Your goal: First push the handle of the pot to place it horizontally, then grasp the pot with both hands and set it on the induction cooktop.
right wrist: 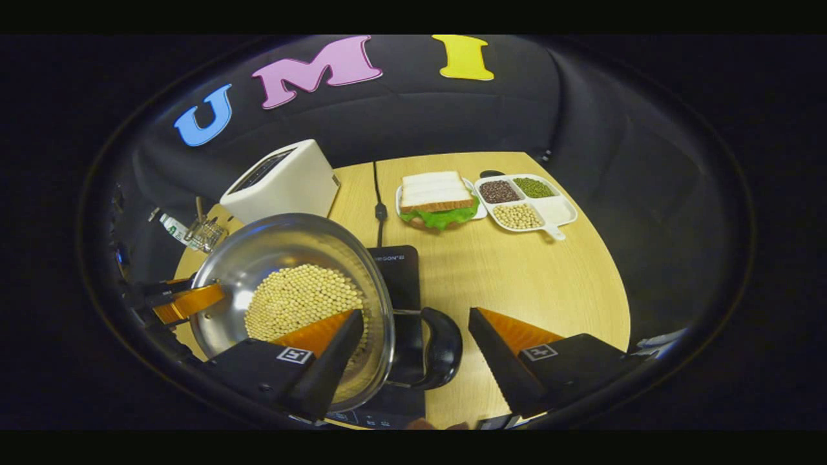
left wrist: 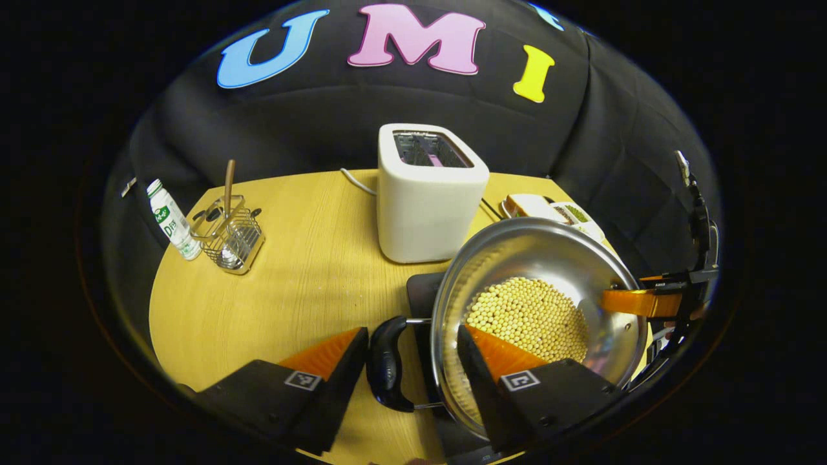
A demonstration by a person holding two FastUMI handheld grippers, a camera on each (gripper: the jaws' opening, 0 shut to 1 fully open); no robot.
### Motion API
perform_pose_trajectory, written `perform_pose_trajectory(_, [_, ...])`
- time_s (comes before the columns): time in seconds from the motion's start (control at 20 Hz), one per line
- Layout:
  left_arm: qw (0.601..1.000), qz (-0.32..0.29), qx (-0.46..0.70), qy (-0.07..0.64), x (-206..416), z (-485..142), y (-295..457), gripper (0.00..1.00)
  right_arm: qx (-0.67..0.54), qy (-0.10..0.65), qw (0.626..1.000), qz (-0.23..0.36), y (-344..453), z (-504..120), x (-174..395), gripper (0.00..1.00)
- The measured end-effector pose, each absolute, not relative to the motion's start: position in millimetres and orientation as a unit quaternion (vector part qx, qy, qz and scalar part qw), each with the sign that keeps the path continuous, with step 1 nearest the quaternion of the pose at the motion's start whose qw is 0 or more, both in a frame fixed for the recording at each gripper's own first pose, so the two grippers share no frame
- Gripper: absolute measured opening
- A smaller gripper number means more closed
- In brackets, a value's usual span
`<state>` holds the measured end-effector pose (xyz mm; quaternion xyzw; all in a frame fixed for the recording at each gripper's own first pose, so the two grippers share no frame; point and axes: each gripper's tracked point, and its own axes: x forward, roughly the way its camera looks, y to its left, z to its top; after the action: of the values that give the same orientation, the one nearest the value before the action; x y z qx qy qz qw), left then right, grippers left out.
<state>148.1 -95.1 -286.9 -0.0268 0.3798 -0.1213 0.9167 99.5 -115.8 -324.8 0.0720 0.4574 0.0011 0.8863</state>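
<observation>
The steel pot (left wrist: 543, 284), heaped with pale round beans (left wrist: 526, 316), sits on the dark induction cooktop (right wrist: 400, 278) on the wooden counter (left wrist: 303, 284). In the left gripper view the left gripper (left wrist: 413, 361) has its jaws wide open astride the pot's near edge: one jaw reaches inside over the beans, the other stands outside, and the black loop handle (left wrist: 387, 365) lies between them with neither jaw pressing on it. In the right gripper view the right gripper (right wrist: 413, 352) is likewise wide open, one jaw inside the rim, the other out over bare counter, with the opposite black handle (right wrist: 442, 349) in the gap, ungripped. Beyond the left jaws stands a white toaster (left wrist: 429, 194); farther off to their left are a wire caddy (left wrist: 229, 236) holding a wooden stick and a small white bottle (left wrist: 171, 219) whose green label is too small to read. Beyond the right jaws lie a sandwich (right wrist: 436, 200) on a plate and a white divided tray (right wrist: 526, 200) of dark, green and pale grains. The pot hides most of the cooktop; small print on its surface is illegible. A black cable (right wrist: 378, 200) runs back from it.
</observation>
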Motion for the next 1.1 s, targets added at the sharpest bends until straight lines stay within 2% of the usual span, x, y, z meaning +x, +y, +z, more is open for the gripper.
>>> perform_pose_trajectory(0.05, [0.919,-0.123,-0.028,0.373,146,-282,-96,0.98,0.07,0.451,0.89,-0.004,-119,-321,100,0.99])
perform_pose_trajectory(0.1, [0.922,-0.121,-0.028,0.368,144,-278,-97,0.99,0.068,0.443,0.894,-0.01,-122,-317,100,0.99])
perform_pose_trajectory(0.35, [0.934,-0.113,-0.023,0.337,133,-250,-95,0.96,0.084,0.386,0.918,-0.029,-126,-278,99,0.99])
perform_pose_trajectory(0.7, [0.962,-0.121,-0.031,0.245,114,-174,-99,0.96,0.073,0.281,0.956,-0.049,-138,-198,87,0.99])
perform_pose_trajectory(1.1, [0.982,-0.116,-0.045,0.141,85,-87,-91,0.95,0.055,0.185,0.98,-0.053,-130,-114,61,0.99])
